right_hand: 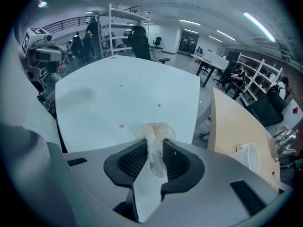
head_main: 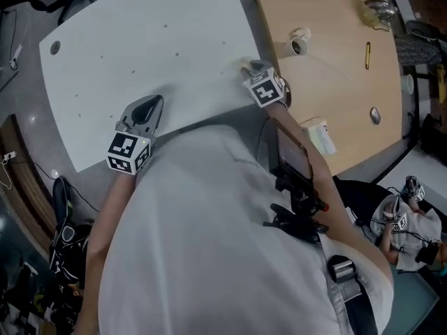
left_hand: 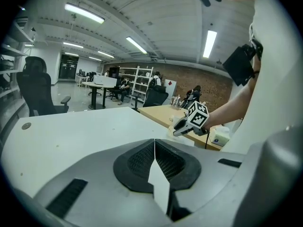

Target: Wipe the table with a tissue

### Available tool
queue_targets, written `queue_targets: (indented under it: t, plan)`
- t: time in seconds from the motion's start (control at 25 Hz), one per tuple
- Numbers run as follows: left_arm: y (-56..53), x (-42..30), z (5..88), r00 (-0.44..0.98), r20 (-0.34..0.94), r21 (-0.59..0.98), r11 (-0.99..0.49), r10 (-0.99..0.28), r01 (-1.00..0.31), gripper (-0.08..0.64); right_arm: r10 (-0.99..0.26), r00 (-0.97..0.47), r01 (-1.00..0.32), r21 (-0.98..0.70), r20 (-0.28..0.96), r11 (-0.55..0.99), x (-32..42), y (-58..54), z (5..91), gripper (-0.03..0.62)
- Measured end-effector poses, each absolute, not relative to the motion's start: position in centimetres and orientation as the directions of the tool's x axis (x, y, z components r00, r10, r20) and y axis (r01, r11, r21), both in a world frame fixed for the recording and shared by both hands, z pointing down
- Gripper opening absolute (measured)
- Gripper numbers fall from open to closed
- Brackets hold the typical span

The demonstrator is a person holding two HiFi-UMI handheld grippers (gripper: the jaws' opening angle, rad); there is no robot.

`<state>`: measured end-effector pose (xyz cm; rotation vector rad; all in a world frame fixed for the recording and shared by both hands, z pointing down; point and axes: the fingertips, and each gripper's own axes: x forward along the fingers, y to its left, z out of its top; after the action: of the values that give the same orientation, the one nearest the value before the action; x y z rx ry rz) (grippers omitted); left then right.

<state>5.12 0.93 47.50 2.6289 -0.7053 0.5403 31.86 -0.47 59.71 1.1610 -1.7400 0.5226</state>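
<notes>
Surroundings: a wooden bench [head_main: 335,96] stands beside my white bench [head_main: 140,47], carrying a small white roll [head_main: 300,44] and a yellow pen [head_main: 367,55].
Surface: smooth, matte, with rounded corners and scattered brown specks [right_hand: 121,126].
Right gripper [right_hand: 154,143]: clamped on the tissue [right_hand: 154,134], a thin crumpled wad, near the white bench's right edge.
Left gripper [left_hand: 155,143]: jaws together and empty, above the near edge.

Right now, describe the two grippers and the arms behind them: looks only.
The left gripper and right gripper match: smooth grey shells, with jaws lined with black ribbed pads in a dark rounded hollow. Each carries a cube printed with black-and-white square markers. The person's forearms are bare below a pale short-sleeved shirt.
</notes>
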Motion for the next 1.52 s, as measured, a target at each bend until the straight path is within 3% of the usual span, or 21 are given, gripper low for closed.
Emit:
queue_targets:
  t: [0.52, 1.12, 1.52]
  plan:
    - [1.7, 3.7, 47.9, 0.773, 0.467, 0.248, -0.775, -0.430, -0.581, 0.011, -0.484, 0.062, -0.857, 0.295, 0.873, 0.423, 32.9, -1.0, 61.6, 0.103]
    - [2.4, 2.7, 48.0, 0.769, 0.452, 0.262, -0.758, -0.451, -0.598, 0.011, -0.440, 0.128, -0.585, 0.426, 0.889, 0.690, 28.3, -1.2, 62.2, 0.087]
    - [2.9, 1.7, 47.7, 0.758, 0.450, 0.264, -0.741, -0.472, -0.618, 0.011, -0.411, 0.103, -0.414, 0.415, 0.906, 0.810, 24.5, 0.1, 62.6, 0.087]
